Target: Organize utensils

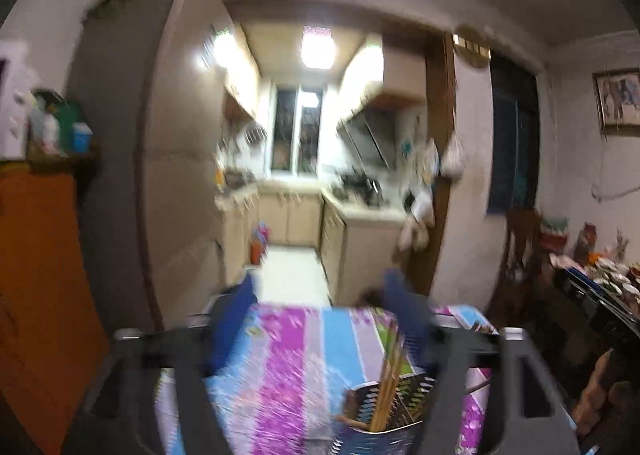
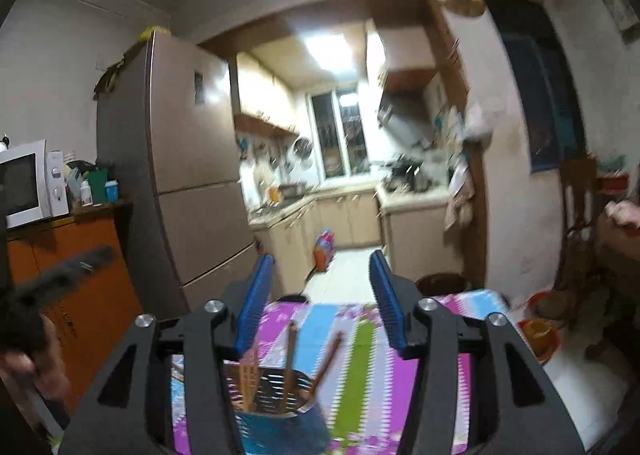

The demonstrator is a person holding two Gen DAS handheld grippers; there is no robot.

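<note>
- Chopsticks [image 2: 290, 363] stand in the holder [image 2: 276, 411] on the table [image 2: 360, 367].
- Left gripper [image 1: 320, 307] and right gripper [image 2: 322, 295] gape, empty.
- No stray utensils visible; the task looks near done.

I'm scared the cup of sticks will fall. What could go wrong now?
The chopsticks lean loosely out of the perforated holder, so the open right gripper just above might knock them out. The open left gripper is close beside the holder too and could tip it on the plastic-covered tablecloth.
</note>
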